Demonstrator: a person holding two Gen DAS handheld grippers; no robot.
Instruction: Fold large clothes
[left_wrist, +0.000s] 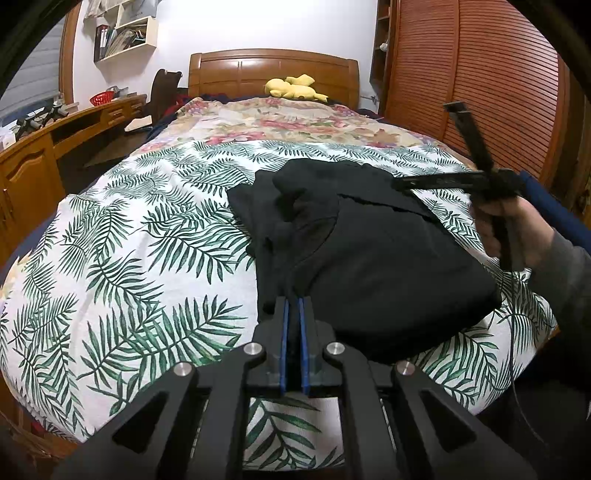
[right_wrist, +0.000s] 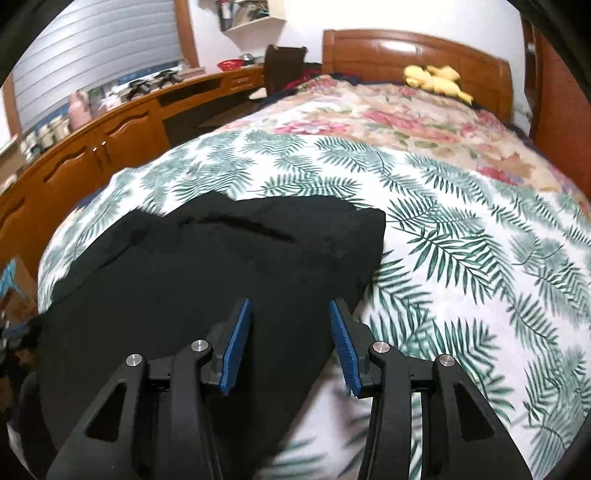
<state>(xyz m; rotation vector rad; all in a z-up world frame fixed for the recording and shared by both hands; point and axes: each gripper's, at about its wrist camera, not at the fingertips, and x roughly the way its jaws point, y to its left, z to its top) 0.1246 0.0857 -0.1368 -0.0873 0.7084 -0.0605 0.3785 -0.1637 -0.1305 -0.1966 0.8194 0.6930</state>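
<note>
Leafy bed. Black garment at 12 o'clock, pinched in left tool for folding; right tool spread wide, holding nothing.

Left hand-held gripper pinches the black garment on the palm-print bedspread; right hand-held gripper hovers above

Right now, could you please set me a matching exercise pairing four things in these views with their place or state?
Things:
1. left claw
2. right claw
3. black garment
4. yellow plush toy

Place or state:
A. by the headboard
B. open above the garment
C. lying on the palm-leaf bedspread
D. closed at the garment's near edge

Pairs: 1-D, 2-B, 3-C, 4-A
</note>
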